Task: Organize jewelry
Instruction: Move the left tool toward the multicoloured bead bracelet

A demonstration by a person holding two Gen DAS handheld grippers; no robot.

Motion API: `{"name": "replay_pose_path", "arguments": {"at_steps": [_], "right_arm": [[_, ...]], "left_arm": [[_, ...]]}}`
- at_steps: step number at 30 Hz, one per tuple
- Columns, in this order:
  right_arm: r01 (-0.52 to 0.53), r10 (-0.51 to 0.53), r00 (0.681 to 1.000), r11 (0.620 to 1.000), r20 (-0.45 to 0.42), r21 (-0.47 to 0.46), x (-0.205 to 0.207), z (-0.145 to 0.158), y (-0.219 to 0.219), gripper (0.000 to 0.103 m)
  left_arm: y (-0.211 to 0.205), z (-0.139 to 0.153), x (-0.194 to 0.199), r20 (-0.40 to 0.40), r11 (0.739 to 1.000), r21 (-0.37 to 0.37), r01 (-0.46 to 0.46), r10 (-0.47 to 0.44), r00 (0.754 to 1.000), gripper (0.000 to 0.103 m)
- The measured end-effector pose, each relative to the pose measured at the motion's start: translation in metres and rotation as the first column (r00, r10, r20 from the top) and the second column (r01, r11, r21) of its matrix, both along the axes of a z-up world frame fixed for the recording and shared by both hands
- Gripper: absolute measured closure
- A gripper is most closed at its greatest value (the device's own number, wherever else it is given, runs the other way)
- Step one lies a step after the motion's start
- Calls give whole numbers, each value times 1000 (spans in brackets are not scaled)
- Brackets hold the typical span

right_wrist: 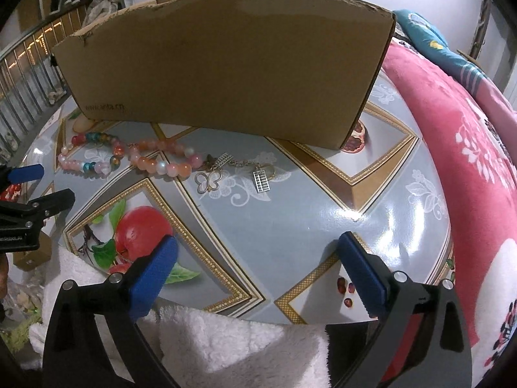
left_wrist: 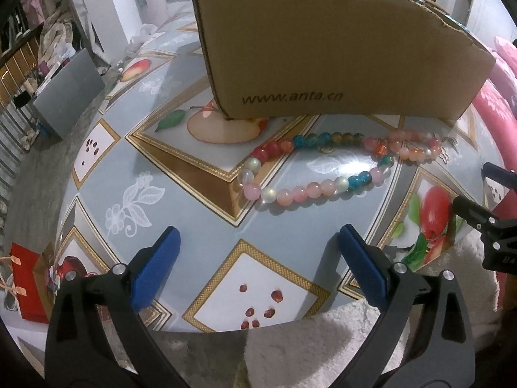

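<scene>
1. Centrally, on a round table (right_wrist: 290, 213) with a glossy blue-grey cloth printed with fruit and gold-edged squares: a brown box (right_wrist: 223, 64), torn along its top edge, printed with a web address low on its near side.
2. Just before the box, flat on the cloth: a bead string (left_wrist: 310, 168), looped, in pink, red, teal, amber and milky white beads; apart from both grippers.
3. Joined to the string's right end in the right view: a thin chain (right_wrist: 240, 163) with a butterfly charm (right_wrist: 208, 181) and a small abacus charm (right_wrist: 261, 181).
4. Left gripper (left_wrist: 258, 252): blue pads spread wide, nothing between them, hovering over the table's near edge, short of the beads.
5. Right gripper (right_wrist: 257, 258): likewise released, pads wide apart and empty, above the near edge, well short of the charms.
6. At the near rim, under both grippers: white fleece (right_wrist: 226, 349).
7. To the right of the table: a pink floral blanket (right_wrist: 468, 148).
8. Left of the table, lower down: a red bag (left_wrist: 27, 284) and a grey panel (left_wrist: 69, 93).
</scene>
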State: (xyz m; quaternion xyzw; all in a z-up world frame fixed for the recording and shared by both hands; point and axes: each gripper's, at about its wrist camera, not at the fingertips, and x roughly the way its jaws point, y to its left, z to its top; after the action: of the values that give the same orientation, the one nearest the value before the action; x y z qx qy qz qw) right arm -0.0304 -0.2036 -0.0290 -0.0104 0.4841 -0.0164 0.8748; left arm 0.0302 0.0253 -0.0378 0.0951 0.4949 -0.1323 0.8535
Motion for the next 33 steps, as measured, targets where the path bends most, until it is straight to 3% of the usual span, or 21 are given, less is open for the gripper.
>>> {"name": "replay_pose_path", "arguments": {"at_steps": [9,16,21,27,33], "right_arm": [[4,-4,1000,1000,11,-1,-1,-1,0,6],[10,-10,1000,1000,25,17,-2,1,-3,6],[12,-13,1000,1000,21,24,0,2,-6,6],[16,-16,1000,1000,23,17,0,2,-6,6],[16,-17,1000,1000,24,12,0,1,-4,6]], "left_arm": [[0,-3,2,9,1000,3,6,-6,1000,7],[15,17,10,68,995,-97,-27,34,997,7],[16,17,28,94,995,-83,-57,65,994,7],[11,0,47,65,997,-49,-53,56,996,7],[13,-1,35,43,1000,-26,-16,17,999,7]]}}
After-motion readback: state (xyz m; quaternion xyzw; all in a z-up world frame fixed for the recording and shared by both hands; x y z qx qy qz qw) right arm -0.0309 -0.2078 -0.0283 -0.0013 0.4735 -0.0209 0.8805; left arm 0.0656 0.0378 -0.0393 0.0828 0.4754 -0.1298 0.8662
